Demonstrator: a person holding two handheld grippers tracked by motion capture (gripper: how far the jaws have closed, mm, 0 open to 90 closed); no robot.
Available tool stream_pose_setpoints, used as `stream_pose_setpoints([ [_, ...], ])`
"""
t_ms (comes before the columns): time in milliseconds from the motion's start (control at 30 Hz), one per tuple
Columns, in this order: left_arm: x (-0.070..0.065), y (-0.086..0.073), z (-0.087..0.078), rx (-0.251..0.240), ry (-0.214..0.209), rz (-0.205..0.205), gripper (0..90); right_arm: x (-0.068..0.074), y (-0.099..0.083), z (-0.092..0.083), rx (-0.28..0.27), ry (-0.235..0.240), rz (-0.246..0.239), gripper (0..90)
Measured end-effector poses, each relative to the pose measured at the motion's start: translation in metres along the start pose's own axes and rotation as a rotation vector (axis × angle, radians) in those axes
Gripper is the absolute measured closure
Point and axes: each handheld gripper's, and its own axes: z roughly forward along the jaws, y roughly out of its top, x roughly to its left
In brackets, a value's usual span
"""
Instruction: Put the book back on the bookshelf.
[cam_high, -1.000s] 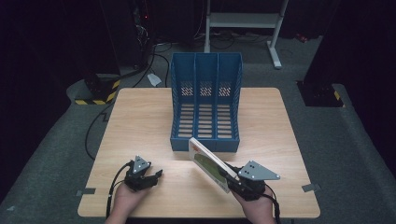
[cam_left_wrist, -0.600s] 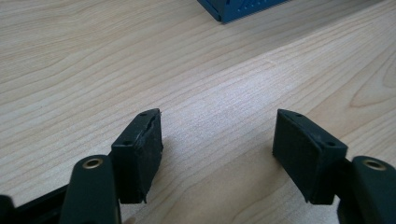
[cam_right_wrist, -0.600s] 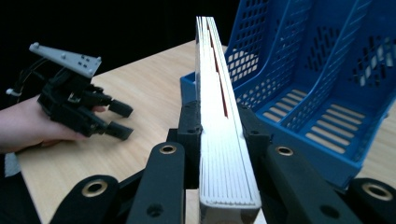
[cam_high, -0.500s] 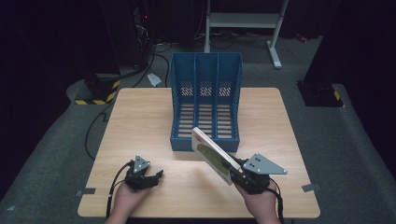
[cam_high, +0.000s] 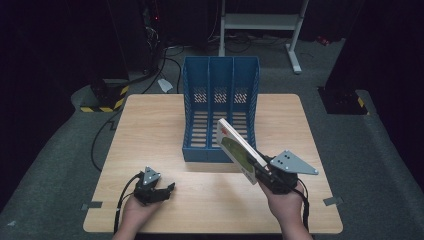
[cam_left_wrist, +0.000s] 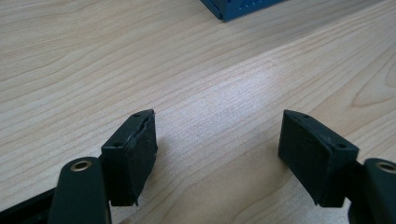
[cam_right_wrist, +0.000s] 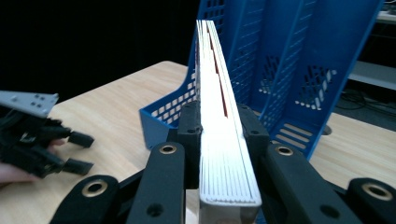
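A blue three-slot file holder (cam_high: 220, 95) stands on the wooden table (cam_high: 150, 130), its open front facing me. My right gripper (cam_high: 261, 169) is shut on the lower edge of a thin book (cam_high: 237, 150) with a green and red cover. It holds the book tilted up off the table, just in front of the holder's right slot. In the right gripper view both pads clamp the book (cam_right_wrist: 212, 84), its page edges pointing at the holder (cam_right_wrist: 289, 60). My left gripper (cam_high: 167, 190) rests near the table's front left; its jaws have just been opening and nothing is between them (cam_left_wrist: 217, 149).
A corner of the holder (cam_left_wrist: 233, 7) shows far ahead in the left gripper view. The left gripper (cam_right_wrist: 77, 151) shows at the left of the right gripper view. Cables (cam_high: 165, 55) and a white stand's feet (cam_high: 295, 60) lie on the floor behind the table.
The right gripper has lifted the book higher and nearer the holder's front, standing it more upright. The left hand has stayed in place.
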Motion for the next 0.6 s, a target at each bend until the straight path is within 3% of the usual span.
stream_pose_setpoints([
  [233,0.000,0.000,0.000,0.005,-0.005,0.003,27.5,-0.018,0.007,0.002,-0.016,-0.061,0.042,75.7],
  [600,0.000,0.001,0.000,0.004,-0.011,0.013,27.2,-0.039,0.019,0.015,-0.008,-0.172,0.044,75.7],
])
